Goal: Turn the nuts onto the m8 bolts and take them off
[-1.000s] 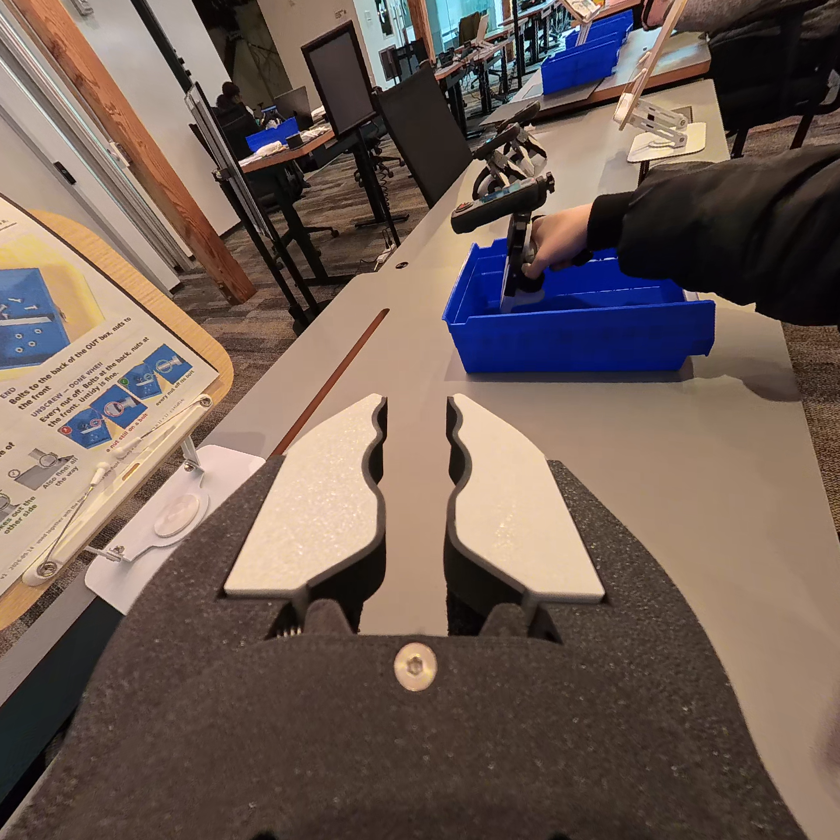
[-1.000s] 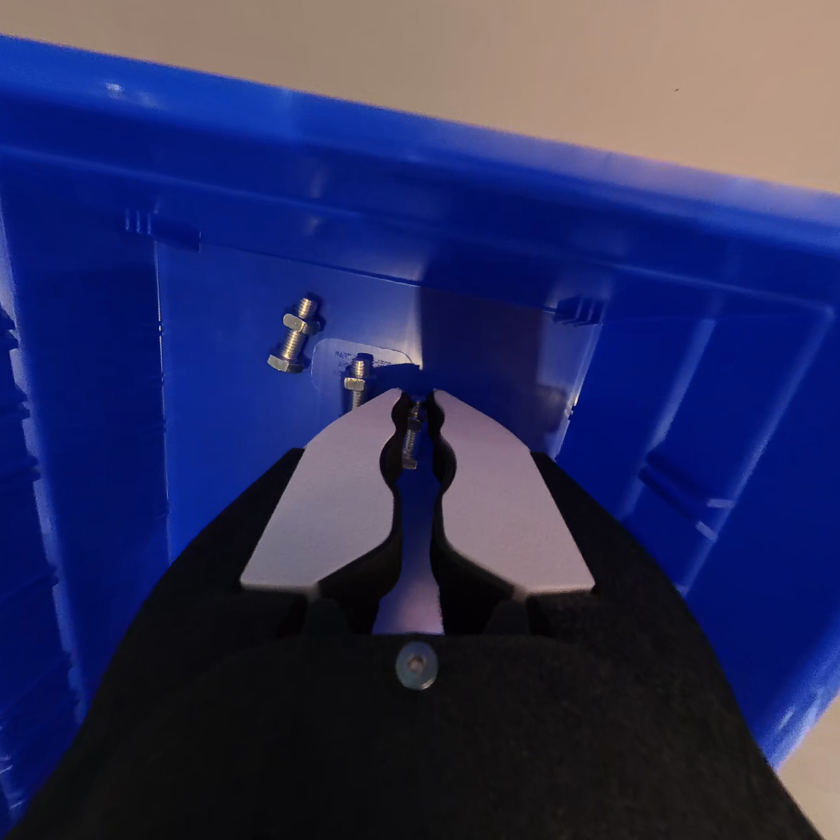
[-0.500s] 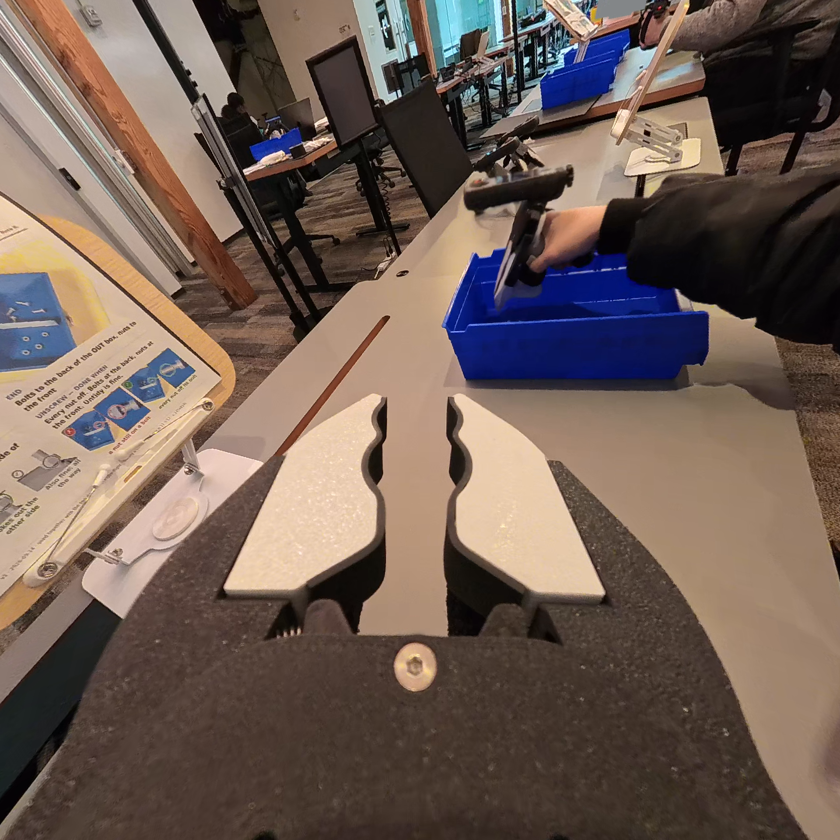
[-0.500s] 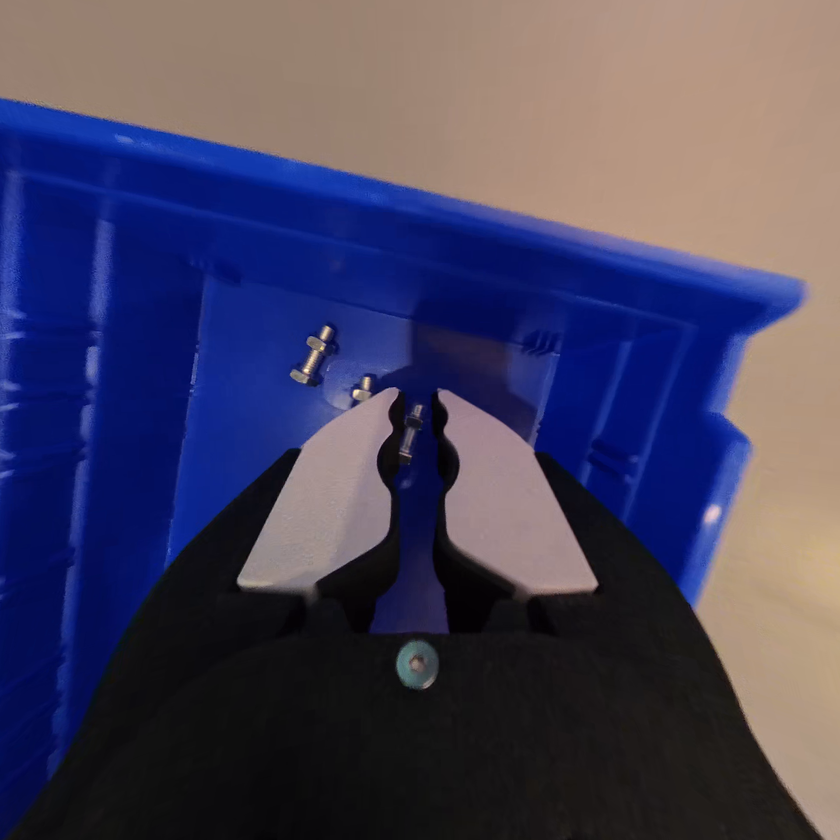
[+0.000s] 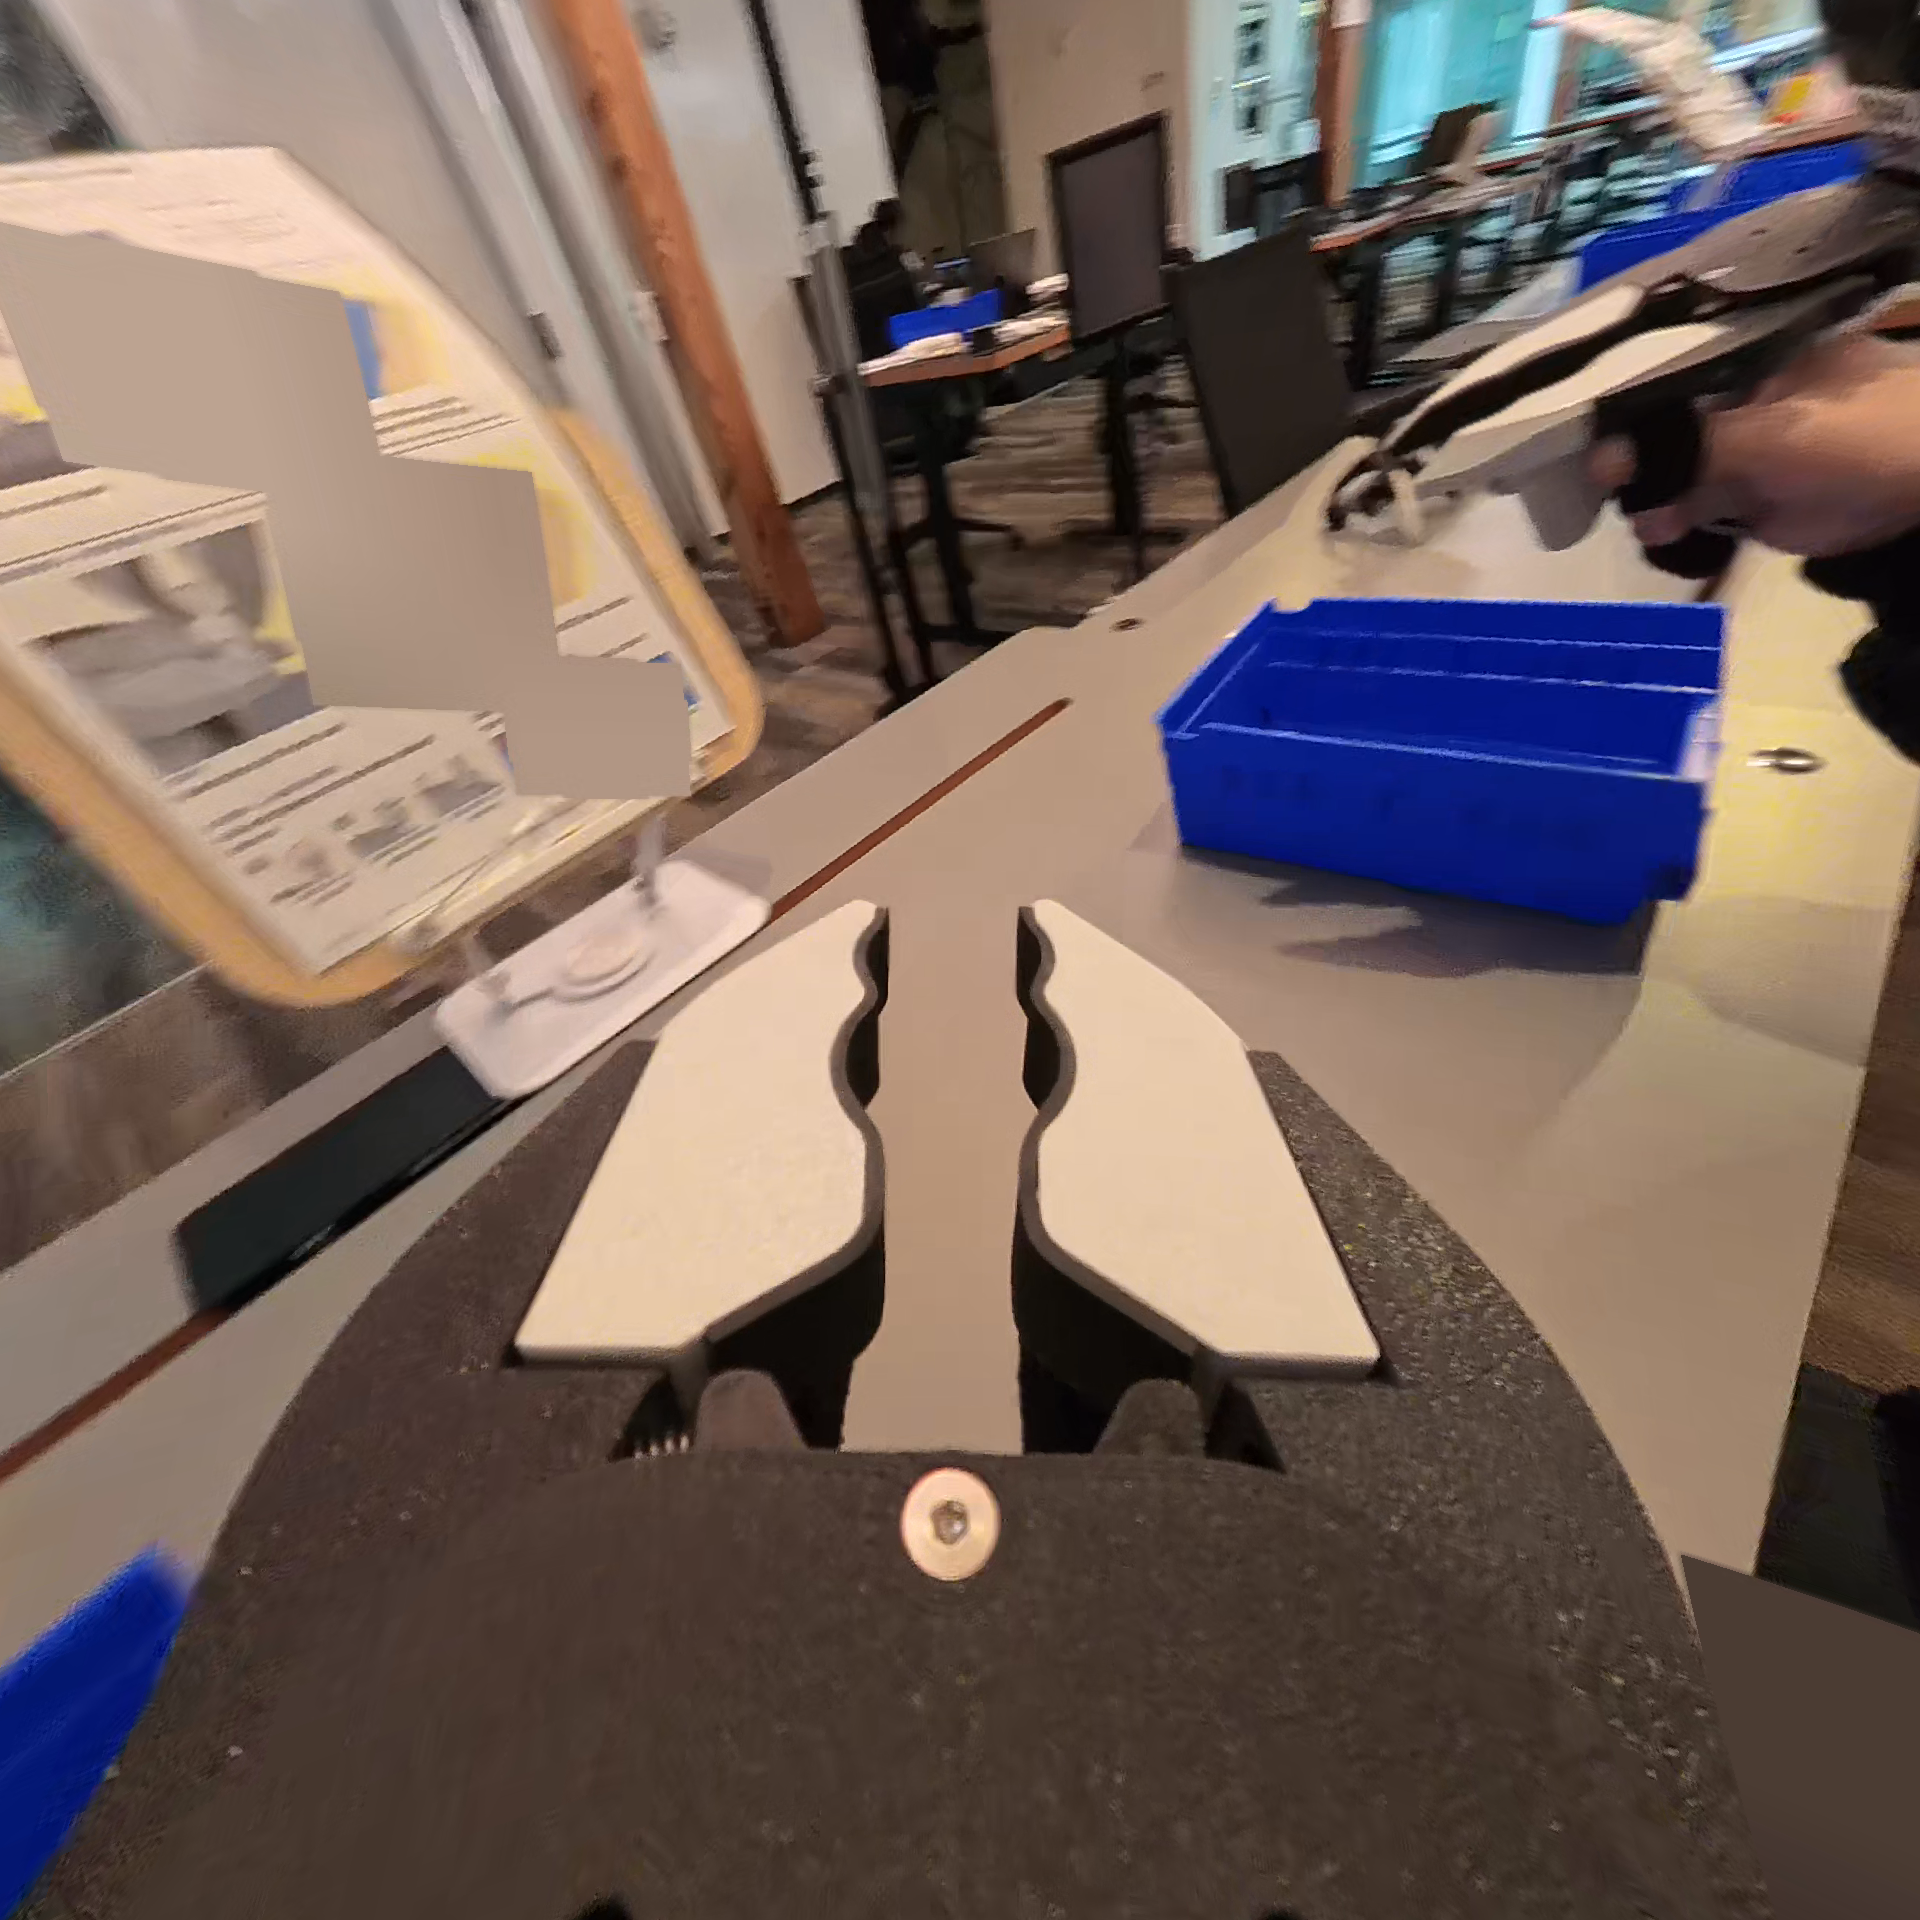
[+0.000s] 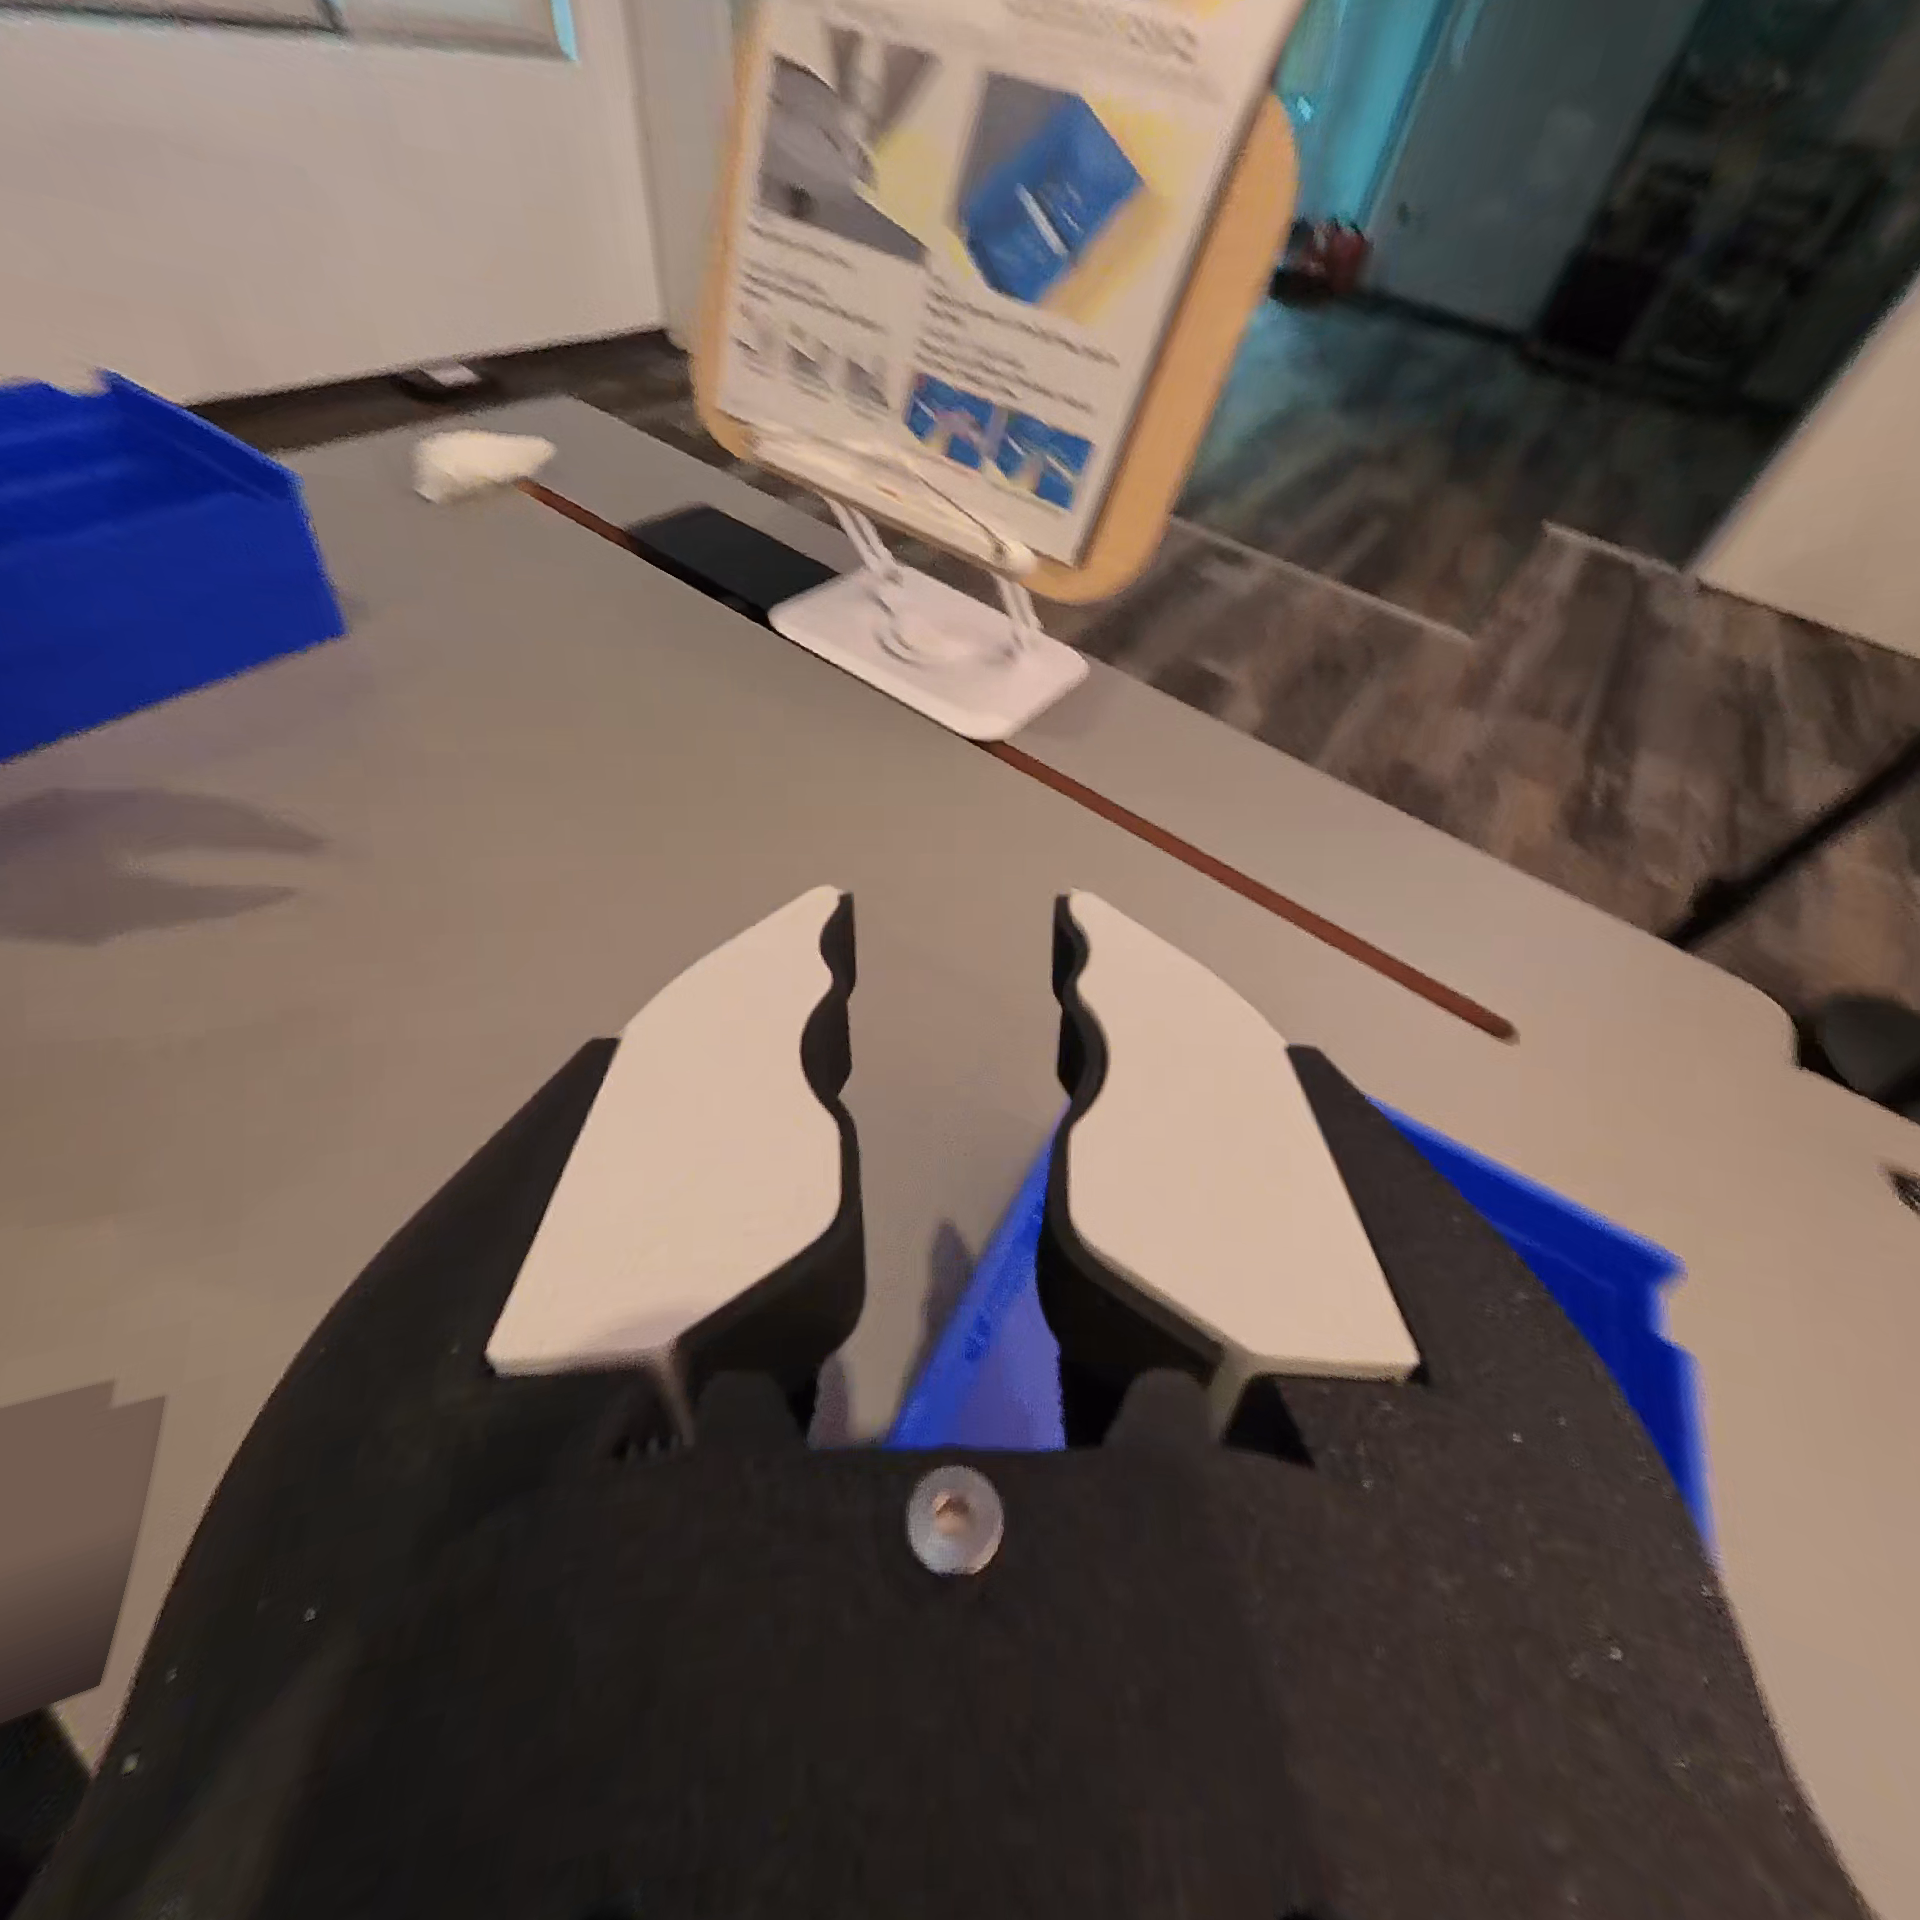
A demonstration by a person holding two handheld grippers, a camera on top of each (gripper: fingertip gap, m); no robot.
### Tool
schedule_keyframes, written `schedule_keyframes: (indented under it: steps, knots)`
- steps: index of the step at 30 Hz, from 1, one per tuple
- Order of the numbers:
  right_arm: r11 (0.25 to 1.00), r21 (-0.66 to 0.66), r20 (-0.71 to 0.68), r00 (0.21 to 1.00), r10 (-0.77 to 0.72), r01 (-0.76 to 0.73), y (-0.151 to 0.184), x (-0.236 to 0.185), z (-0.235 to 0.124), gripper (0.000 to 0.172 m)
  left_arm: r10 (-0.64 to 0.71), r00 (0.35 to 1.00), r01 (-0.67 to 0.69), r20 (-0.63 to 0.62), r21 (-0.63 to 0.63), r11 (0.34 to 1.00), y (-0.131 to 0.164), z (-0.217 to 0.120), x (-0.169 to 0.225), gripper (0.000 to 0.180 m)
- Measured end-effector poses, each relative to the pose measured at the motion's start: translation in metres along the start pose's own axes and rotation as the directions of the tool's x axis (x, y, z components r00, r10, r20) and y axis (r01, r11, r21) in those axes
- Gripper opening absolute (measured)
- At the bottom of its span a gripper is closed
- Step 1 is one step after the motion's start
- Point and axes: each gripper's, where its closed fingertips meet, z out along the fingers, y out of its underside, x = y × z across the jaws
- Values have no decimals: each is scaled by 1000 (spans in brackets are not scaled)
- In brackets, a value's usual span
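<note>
My left gripper [image 5: 951, 925] is open and empty, low over the grey table [image 5: 1039, 810]. The blue bin [image 5: 1434, 758] stands to the front right of it. My right gripper [image 6: 951, 914] is open with nothing between its fingers. It is held up above the table, with the edge of a blue bin [image 6: 1507, 1226] under it. The left wrist view shows it in a hand at the upper right [image 5: 1455, 410], above and behind the bin. No bolt or nut shows in either grasp. A small metal piece [image 5: 1782, 761] lies on the table right of the bin.
An instruction board on a white stand [image 6: 987, 260] is at the table's edge; it also shows in the left wrist view [image 5: 312, 582]. A second blue bin [image 6: 135, 561] is at the left. A brown slot [image 6: 1247, 883] runs along the table. Desks and chairs stand beyond. The left gripper's tips are roughly 35 cm from the right gripper's.
My right gripper was shut on a small bolt with a nut in the bin and lifted it. It has since opened, the bolt is out of its grasp, and it has swung up. My left gripper turned right.
</note>
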Motion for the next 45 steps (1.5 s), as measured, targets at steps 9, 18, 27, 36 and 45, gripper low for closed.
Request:
schedule_keyframes:
  steps: [9, 18, 27, 36, 45]
  knots:
    - [995, 88, 175, 982, -66, 52, -17, -80, 41, 35, 3, 913, 125, 407, -288, 949, 95, -200, -95, 21]
    - [991, 48, 277, 952, -134, 125, -14, -141, 74, 34, -194, 942, 335, 273, -770, 544, 249, -247, -109, 19]
    - [995, 58, 369, 924, -102, 87, 0, -168, 84, 33, -241, 924, 342, 297, -923, 176, 289, -253, -112, 27]
    - [993, 38, 417, 902, -114, 107, 20, -171, 95, 32, -207, 914, 360, 349, -933, 14, 307, -248, -112, 31]
    - [994, 30, 448, 887, -110, 108, 31, -168, 100, 32, -216, 886, 408, 411, -911, -61, 320, -254, -112, 33]
